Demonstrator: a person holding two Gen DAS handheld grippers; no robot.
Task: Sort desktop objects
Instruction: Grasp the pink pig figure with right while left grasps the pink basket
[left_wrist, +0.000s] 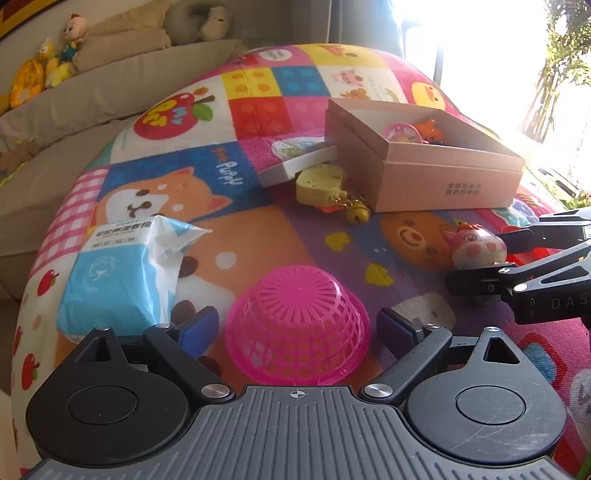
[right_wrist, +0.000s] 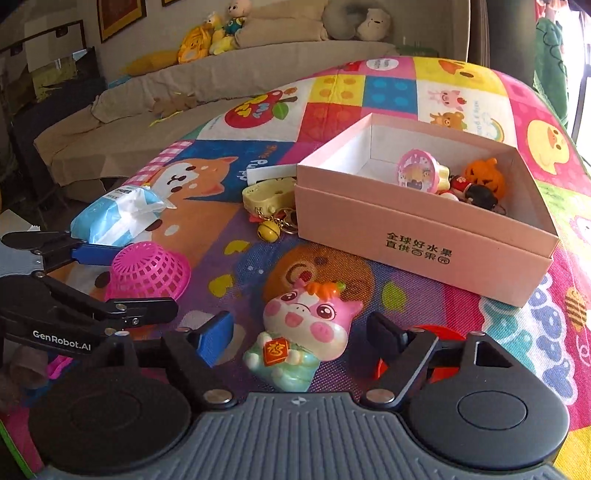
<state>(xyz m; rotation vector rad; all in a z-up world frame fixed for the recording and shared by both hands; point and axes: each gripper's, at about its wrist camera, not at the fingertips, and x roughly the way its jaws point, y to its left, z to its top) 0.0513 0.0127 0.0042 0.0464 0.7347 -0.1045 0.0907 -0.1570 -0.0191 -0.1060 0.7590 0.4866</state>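
My left claw (left_wrist: 295, 328) stands spread around the upturned pink basket (left_wrist: 297, 325), pads clear of it. My right claw (right_wrist: 299, 339) brackets the pig toy (right_wrist: 303, 328), not pinching. Beyond, the pink box (right_wrist: 417, 236) half hides a yellow keychain (right_wrist: 267, 197); a red thing behind my right finger stays unclear.

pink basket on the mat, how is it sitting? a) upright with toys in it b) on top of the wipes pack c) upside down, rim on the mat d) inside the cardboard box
c: the pink basket rests rim down on the mat, its closed base facing up.
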